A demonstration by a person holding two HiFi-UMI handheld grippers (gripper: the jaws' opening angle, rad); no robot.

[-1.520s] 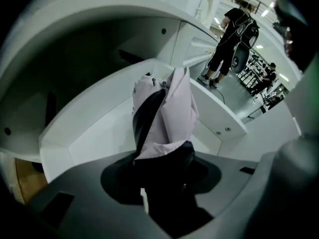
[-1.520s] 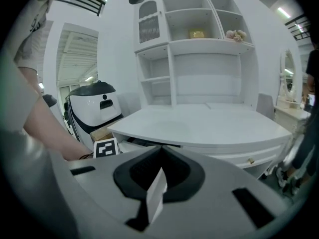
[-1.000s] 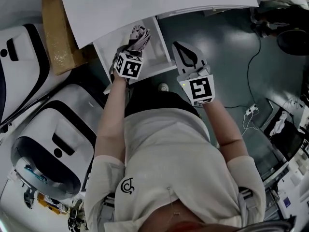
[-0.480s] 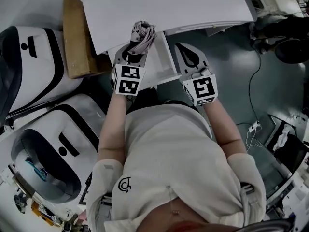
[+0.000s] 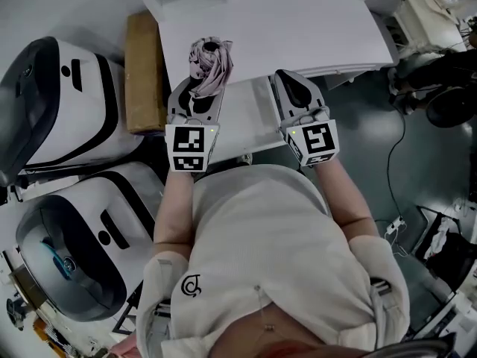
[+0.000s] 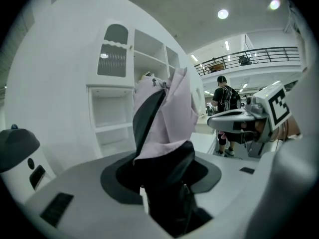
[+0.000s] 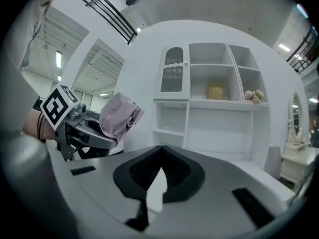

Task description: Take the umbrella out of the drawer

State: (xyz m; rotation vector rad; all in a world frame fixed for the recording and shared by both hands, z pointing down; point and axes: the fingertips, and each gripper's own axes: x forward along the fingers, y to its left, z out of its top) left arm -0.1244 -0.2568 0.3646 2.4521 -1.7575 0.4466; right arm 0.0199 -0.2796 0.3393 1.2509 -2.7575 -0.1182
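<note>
Pale pink and folded, the umbrella stands upright in the left gripper, whose jaws clamp its dark lower end, at the front edge of the white desk. The right gripper hangs just beside it, above the open drawer, with its jaws together and empty.

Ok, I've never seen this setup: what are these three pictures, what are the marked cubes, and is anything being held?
There is no robot here. A person holds a two-jaw gripper in each hand, and the marked cubes are parts of those grippers. The top-down picture comes from a camera on the person's head; the other two come from cameras riding on the grippers. The left gripper is clamped on a folded pinkish umbrella, above the open white drawer of the desk. The right gripper is shut with nothing in it.
</note>
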